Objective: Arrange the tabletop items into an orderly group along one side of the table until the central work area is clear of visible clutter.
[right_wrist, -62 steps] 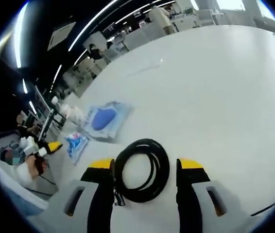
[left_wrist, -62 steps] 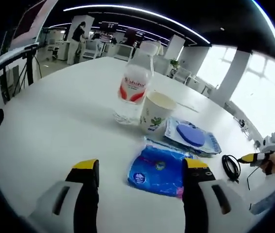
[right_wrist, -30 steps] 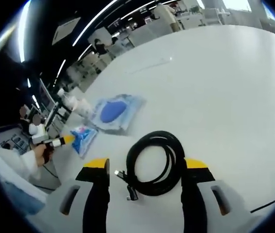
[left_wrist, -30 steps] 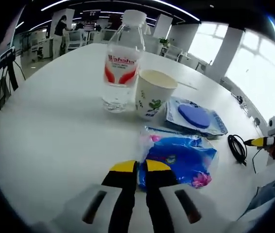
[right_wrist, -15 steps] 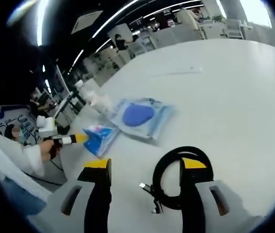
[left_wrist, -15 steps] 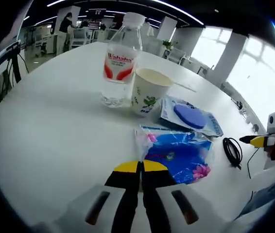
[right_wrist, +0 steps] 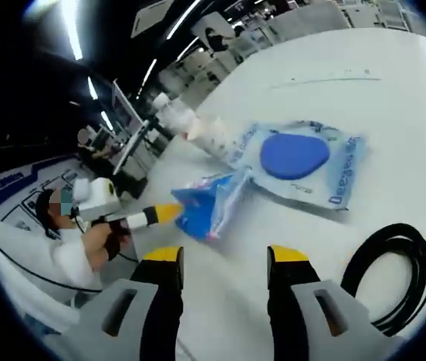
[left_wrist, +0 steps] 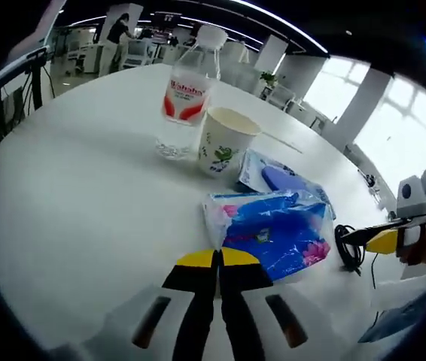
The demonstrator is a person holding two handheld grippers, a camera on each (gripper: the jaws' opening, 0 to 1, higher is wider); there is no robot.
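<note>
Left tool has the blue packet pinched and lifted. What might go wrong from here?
1. The left tool grips only the blue packet at its edge; the floppy film may slip out.
2. The packet hangs close to the paper cup and water bottle; a swing could tip the cup.
3. The black cable lies off to the side of the open right tool, so closing now would miss it.

The white table carries a water bottle at the far side, a paper cup just beside it, a clear packet with a blue pad, and a coiled black cable at the right.
</note>
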